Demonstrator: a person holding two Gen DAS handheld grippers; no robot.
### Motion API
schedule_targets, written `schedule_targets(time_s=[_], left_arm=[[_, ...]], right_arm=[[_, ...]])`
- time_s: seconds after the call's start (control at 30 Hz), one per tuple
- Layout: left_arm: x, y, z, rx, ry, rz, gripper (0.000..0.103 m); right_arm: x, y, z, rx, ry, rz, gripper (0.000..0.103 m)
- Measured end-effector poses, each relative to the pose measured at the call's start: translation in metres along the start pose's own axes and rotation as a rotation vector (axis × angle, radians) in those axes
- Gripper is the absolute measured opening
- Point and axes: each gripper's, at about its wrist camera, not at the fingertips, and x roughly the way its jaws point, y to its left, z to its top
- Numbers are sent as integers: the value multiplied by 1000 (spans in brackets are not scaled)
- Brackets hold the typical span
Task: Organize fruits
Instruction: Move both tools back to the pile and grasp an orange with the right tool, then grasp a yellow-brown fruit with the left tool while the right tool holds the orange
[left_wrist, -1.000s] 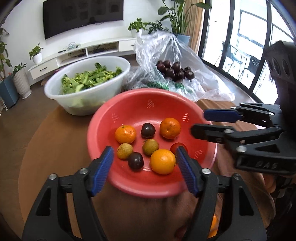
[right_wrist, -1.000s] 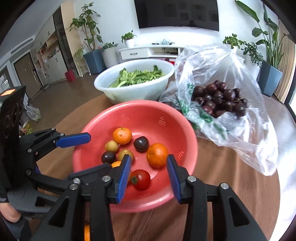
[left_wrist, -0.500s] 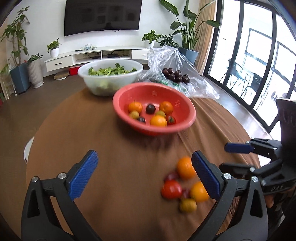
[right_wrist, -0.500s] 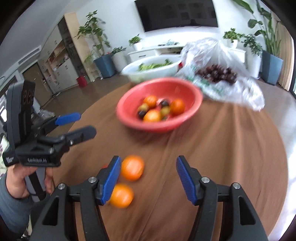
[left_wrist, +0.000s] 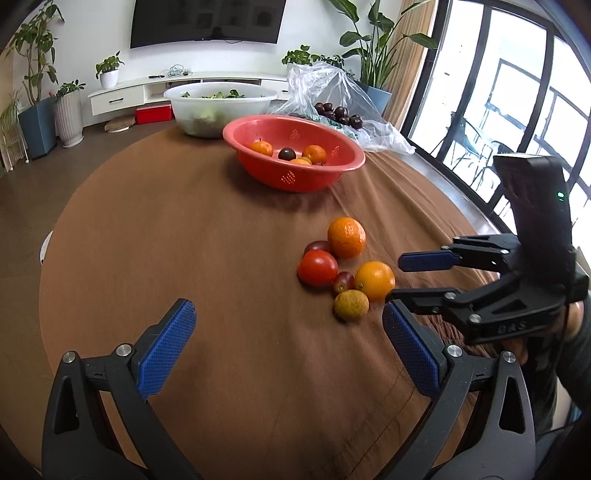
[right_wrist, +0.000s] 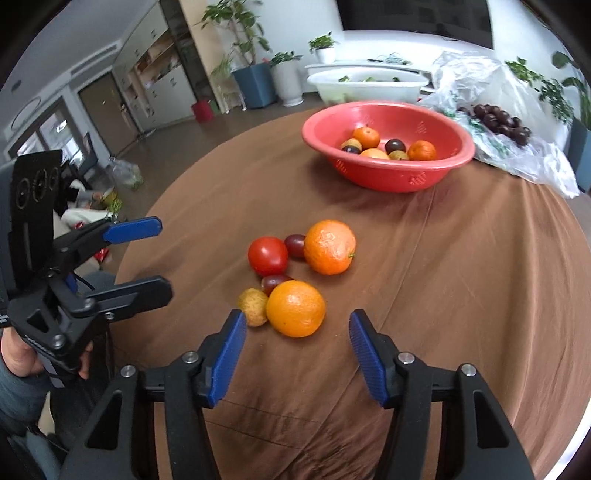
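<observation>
A round bench (left_wrist: 184, 240) under brown cloth stands in a living room with a wall television (left_wrist: 207, 20) and potted plants. Loose fruits (right_wrist: 295, 273) cluster near its front edge, more in the red basin (right_wrist: 388, 147) behind. Left claw (left_wrist: 288, 350) and right claw (right_wrist: 297, 347) both gape wide, holding nothing.

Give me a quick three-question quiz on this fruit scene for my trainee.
1. True or false: the right gripper is shut on the near orange.
2. Which piece touches the tomato on its far side? A) a dark plum B) the yellowish fruit C) a banana
3. Fill in: the loose fruit lies on the brown ____, not in the red basin.

Key: 1 false, both it and the left gripper are open and empty; 2 A; 3 tablecloth.
</observation>
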Motion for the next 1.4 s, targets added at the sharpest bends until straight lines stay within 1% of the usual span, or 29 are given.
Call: schedule_targets(time_s=[0.17,0.37,0.5,0.7,0.8,0.9,1.07,1.17,1.27,1.3,1.37,1.4], left_arm=[[6,0,6,4,7,-9,103],[11,-1,8,16,20,-15,102],[15,-4,8,29,31,-20,103],[21,-9,8,59,53,-30,103],[25,-10,9,64,65,-25,103],[30,-13,12,71,79,-17,102],[39,-25,18,99,96,-5,102],[46,-31,23,101,99,9,102],[54,-38,28,108,107,3,102],[57,-41,29,117,114,5,100],[63,-49,29,141,132,10,90],[65,-51,28,147,139,12,81]], right_arm=[[13,-5,3,-35,29,38,57],[20,-8,11,-59,33,69,55],[22,-10,14,-67,40,88,50],[27,-15,17,-54,52,144,42],[28,-19,17,-36,49,157,40],[27,-20,16,-36,44,155,40],[11,-25,6,-10,6,146,40],[2,-31,2,11,-18,123,40],[-7,-34,-2,31,-39,84,40],[-10,-35,-3,38,-46,76,40],[-15,-37,-5,50,-58,72,40],[-17,-38,-6,56,-65,68,40]])
